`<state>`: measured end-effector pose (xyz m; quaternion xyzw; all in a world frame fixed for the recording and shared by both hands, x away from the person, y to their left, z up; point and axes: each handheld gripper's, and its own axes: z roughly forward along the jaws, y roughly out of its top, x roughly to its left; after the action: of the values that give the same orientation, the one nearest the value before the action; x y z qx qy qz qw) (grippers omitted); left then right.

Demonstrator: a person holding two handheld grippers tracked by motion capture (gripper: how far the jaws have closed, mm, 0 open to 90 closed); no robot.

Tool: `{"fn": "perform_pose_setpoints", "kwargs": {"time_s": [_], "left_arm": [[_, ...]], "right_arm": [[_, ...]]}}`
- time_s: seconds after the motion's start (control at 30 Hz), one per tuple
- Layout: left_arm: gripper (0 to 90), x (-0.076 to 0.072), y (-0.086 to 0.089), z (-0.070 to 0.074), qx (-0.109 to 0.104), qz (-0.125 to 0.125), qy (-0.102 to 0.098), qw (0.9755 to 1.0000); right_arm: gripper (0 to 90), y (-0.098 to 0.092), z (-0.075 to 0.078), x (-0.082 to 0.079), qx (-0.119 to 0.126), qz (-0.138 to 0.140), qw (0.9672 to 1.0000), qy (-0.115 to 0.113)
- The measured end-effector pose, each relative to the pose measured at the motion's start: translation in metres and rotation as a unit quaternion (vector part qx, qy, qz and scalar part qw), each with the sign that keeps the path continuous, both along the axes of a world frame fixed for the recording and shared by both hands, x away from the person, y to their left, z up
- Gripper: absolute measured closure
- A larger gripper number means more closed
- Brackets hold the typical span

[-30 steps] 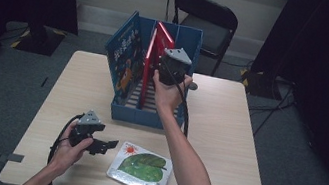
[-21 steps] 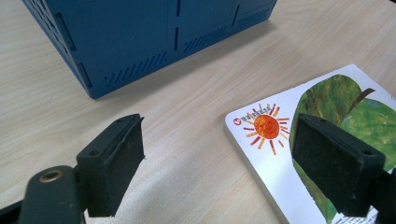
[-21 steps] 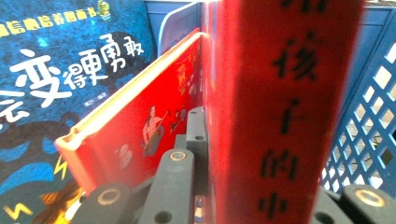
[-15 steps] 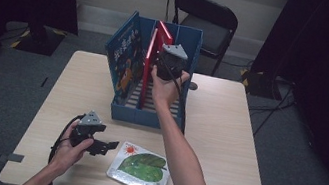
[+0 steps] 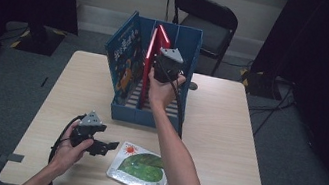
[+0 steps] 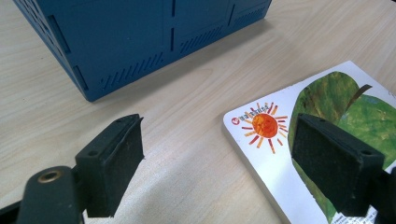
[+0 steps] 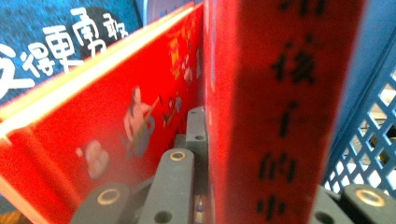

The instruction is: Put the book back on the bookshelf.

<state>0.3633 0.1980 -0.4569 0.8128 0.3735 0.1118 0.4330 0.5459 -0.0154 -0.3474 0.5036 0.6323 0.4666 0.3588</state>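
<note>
Bench with blue crate [image 5: 148, 115], right claw [image 5: 165, 67] clamped on red book [image 7: 275, 112].
Its jaws hidden by the spine; left claw [image 6: 215, 163] gapes empty beside picture book [image 6: 327, 121].

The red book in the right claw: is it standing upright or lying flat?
Upright: the red book stands on edge inside the blue crate, the right claw gripping its spine.

White Chinese characters "得更勇敢" on blue book [image 7: 70, 32]; black characters on red book spine [image 7: 285, 112], blurred.

Table [image 5: 226, 133], blue crate [image 5: 181, 39], picture book [image 5: 142, 167]
</note>
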Motion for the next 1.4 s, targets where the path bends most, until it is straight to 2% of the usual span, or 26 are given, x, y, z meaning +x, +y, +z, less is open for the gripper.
{"fn": "perform_pose_setpoints", "kwargs": {"time_s": [0.2,0.3,0.43,0.63,0.77,0.9,1.0,1.07,1.2,1.4], "left_arm": [[16.7,-0.001,-0.001,0.000,0.005,-0.009,-0.002,1.0000],[16.7,-0.001,-0.002,0.000,0.005,-0.009,-0.002,0.9999],[16.7,-0.001,-0.001,0.000,0.005,-0.006,0.000,1.0000],[16.7,0.000,-0.003,-0.002,0.008,-0.006,0.001,1.0000],[16.7,-0.001,-0.004,-0.001,0.010,-0.008,0.001,0.9999],[16.7,-0.001,-0.005,-0.002,0.009,-0.009,0.002,0.9999],[16.8,-0.001,-0.005,-0.002,0.010,-0.009,0.002,0.9999],[16.8,-0.001,-0.005,-0.002,0.010,-0.009,0.000,0.9999],[16.9,-0.001,-0.005,-0.002,0.011,-0.010,0.000,0.9999],[16.9,-0.001,-0.004,-0.002,0.009,-0.008,0.002,0.9999]], "right_arm": [[80.1,-0.001,-0.013,0.000,0.008,0.002,0.9999,0.010],[80.0,-0.002,-0.020,-0.002,0.010,0.004,0.9999,0.008],[79.7,-0.005,-0.021,-0.005,0.006,0.011,0.9999,0.008],[78.6,-0.009,-0.024,-0.016,0.004,0.023,0.9993,0.029],[78.5,-0.011,-0.026,-0.020,-0.004,0.030,0.9992,0.027],[74.4,-0.013,-0.023,-0.021,-0.001,0.039,0.9988,0.032],[73.2,-0.013,-0.018,-0.022,-0.003,0.039,0.9989,0.027],[78.8,-0.012,-0.016,-0.023,-0.007,0.036,0.9991,0.023],[80.0,-0.009,-0.017,-0.024,-0.016,0.024,0.9995,0.014],[80.2,-0.005,-0.018,-0.021,-0.002,0.016,0.9999,-0.002]]}}
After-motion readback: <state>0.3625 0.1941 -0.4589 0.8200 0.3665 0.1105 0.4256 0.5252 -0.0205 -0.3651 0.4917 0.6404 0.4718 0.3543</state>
